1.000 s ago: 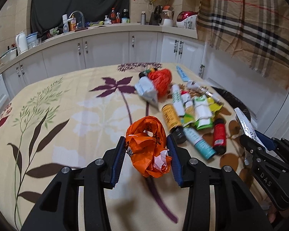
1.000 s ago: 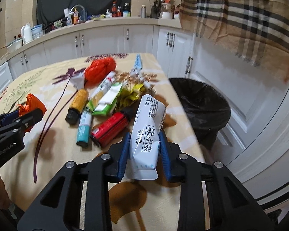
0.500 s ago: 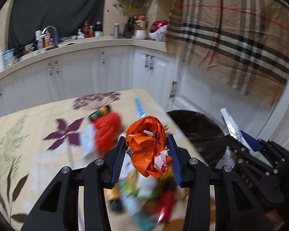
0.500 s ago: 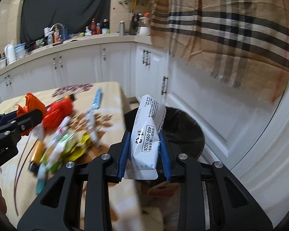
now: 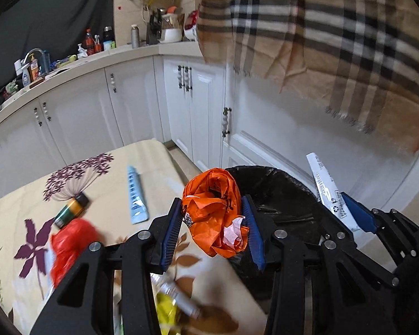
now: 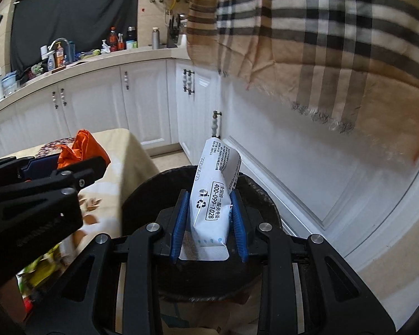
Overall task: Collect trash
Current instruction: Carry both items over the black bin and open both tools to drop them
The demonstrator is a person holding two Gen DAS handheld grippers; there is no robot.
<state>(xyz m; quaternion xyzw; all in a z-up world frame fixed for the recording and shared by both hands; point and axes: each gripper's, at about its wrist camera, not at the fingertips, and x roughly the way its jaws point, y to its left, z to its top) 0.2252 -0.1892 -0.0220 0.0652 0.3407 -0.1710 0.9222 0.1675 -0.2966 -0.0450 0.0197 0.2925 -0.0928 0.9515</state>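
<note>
Right wrist view: white packet (image 6: 212,195) clenched in the right claw (image 6: 209,223), now directly above the black-lined bin (image 6: 254,187) rather than the surface (image 6: 120,150). Left claw (image 5: 213,229) grips a crumpled orange bag (image 5: 212,212), its tips at the bin's near rim (image 5: 265,178). Both loads have swung off the littered surface; release is judged next.

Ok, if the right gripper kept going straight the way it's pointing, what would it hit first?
Most likely the black-lined trash bin: the right gripper, its jaws shut on the white packet, points down into the bin's open mouth. Nothing shows in between, though depth is hard to judge.
</note>
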